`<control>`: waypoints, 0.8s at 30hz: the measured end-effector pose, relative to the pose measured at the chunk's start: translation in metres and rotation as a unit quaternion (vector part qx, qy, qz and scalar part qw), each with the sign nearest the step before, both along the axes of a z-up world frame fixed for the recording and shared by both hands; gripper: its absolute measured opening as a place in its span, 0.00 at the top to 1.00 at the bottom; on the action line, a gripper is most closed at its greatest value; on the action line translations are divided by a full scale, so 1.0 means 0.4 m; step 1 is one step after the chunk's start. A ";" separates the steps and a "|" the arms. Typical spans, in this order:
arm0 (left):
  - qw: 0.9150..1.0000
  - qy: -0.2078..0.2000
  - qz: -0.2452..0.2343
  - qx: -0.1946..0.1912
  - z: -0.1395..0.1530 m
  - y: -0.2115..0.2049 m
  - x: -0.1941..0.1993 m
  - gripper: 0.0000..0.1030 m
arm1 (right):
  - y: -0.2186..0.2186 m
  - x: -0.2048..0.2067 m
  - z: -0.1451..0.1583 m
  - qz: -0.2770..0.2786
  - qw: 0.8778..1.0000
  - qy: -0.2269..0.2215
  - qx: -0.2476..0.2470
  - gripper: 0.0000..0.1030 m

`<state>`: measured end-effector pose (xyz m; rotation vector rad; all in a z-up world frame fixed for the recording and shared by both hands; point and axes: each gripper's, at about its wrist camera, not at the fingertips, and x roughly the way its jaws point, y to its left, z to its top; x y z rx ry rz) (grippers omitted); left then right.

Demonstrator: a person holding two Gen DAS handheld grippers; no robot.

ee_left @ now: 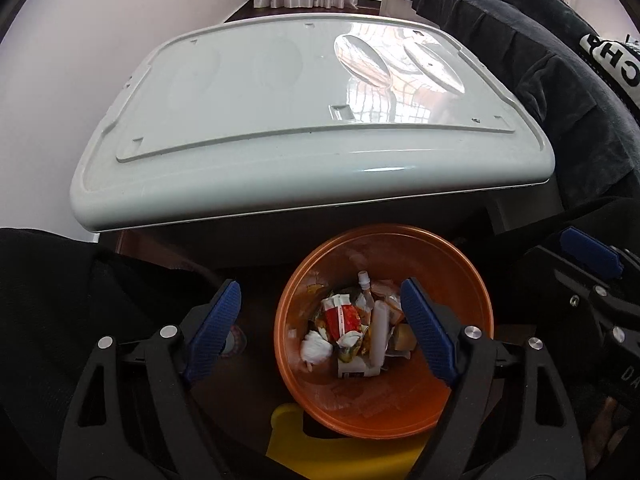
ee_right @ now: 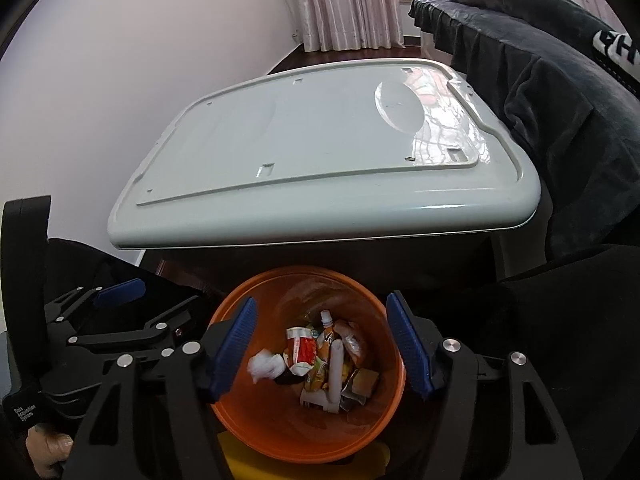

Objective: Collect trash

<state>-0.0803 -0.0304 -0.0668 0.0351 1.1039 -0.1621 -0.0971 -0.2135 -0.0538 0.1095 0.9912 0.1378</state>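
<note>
An orange trash bin [ee_left: 320, 400] stands on the floor below me, also in the right wrist view [ee_right: 256, 420]. It holds several pieces of trash: a red-and-white wrapper [ee_left: 342, 316], a crumpled white tissue [ee_left: 316, 348], a white tube [ee_left: 378, 332] and a small carton. The tissue [ee_right: 266, 364] looks blurred in the right wrist view. My left gripper [ee_left: 320, 300] is open and empty above the bin's left side. My right gripper [ee_right: 322, 314] is open and empty above the bin.
A pale grey-green plastic table top [ee_left: 280, 120] lies just beyond the bin. Dark clothing [ee_left: 540, 60] is draped at the right. A yellow object [ee_left: 340, 456] lies under the bin's near edge. A wall and curtains stand behind.
</note>
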 end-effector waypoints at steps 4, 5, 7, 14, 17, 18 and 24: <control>1.000 -0.013 -0.001 -0.007 0.017 0.011 0.017 0.22 | -0.020 0.029 0.027 -0.006 1.000 -0.023 0.010 0.13; 1.000 -0.024 0.003 -0.008 0.028 0.017 0.027 0.22 | -0.027 0.049 0.042 -0.009 0.999 -0.035 0.008 0.11; 0.998 -0.051 0.016 -0.011 0.062 0.037 0.058 0.22 | -0.043 0.098 0.077 -0.021 0.998 -0.064 -0.007 0.06; 0.990 -0.132 0.041 -0.035 0.172 0.085 0.261 0.12 | -0.075 0.344 0.143 -0.052 0.991 -0.122 -0.036 0.05; 0.988 -0.142 0.050 -0.025 0.179 0.085 0.352 0.12 | -0.075 0.434 0.131 -0.076 0.986 -0.129 -0.071 0.05; 0.987 -0.148 0.059 -0.015 0.175 0.082 0.383 0.12 | -0.073 0.452 0.125 -0.083 0.985 -0.133 -0.073 0.05; 0.989 -0.130 0.071 -0.002 0.124 0.083 0.489 0.12 | -0.044 0.531 0.080 -0.098 0.986 -0.116 -0.068 0.05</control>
